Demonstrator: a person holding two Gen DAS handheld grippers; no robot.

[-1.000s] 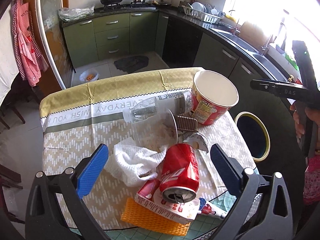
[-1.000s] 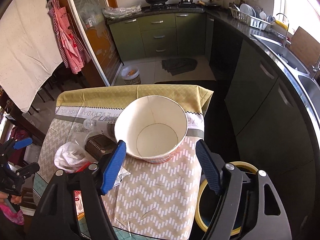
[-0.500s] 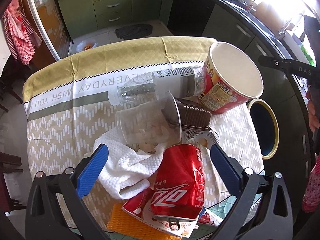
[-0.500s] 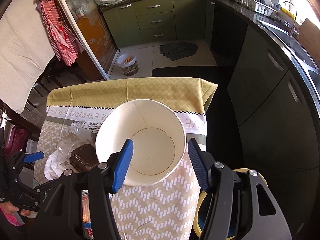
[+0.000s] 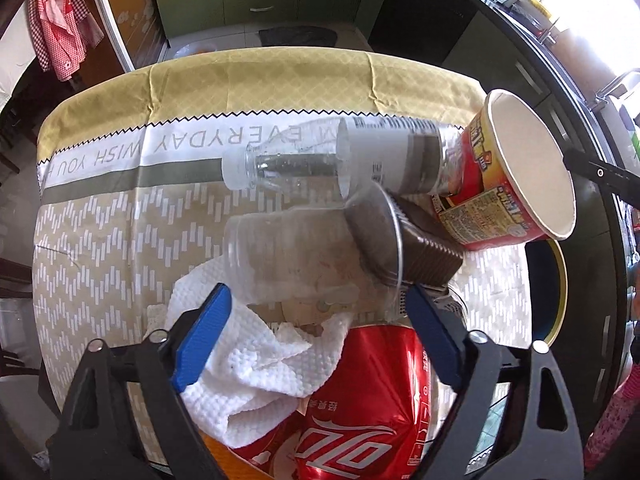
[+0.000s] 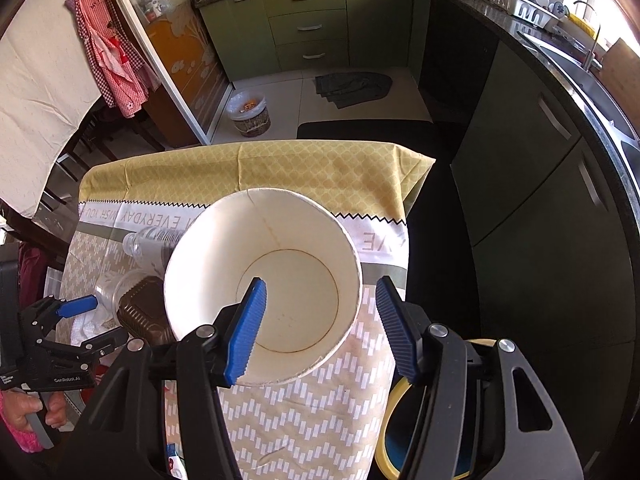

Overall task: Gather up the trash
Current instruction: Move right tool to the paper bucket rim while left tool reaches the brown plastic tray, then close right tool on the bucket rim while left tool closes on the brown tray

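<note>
Nothing looks binned yet; the whole heap of rubbish sits on the tabletop (image 5: 100, 240), so the collecting is, to my eye, at its very start.

The right gripper (image 6: 322, 330) is spread apart astride the rim of the paper noodle cup (image 6: 264, 292): one finger hangs inside the white bowl of it, the other outside the wall on the side toward the bin, and neither seems to press yet. The cup tilts at the tabletop's edge, mouth up and leaning outward.

Beside the cup lies a clear plastic bottle (image 5: 340, 160), its base touching the cup's side. Just nearer than the bottle is a clear plastic cup (image 5: 304, 256) on its side, with a brown ribbed container (image 5: 424, 252) wedged between it and the noodle cup. Nearer still from the cup are a crumpled white paper towel (image 5: 256, 364) and a red soda can (image 5: 360, 404).

The left gripper (image 5: 316, 340) hangs open above the towel and can, holding nothing.

Below the cup, off the tabletop's edge, stands the yellow-rimmed bin (image 6: 394, 400). Every piece is left to go.
</note>
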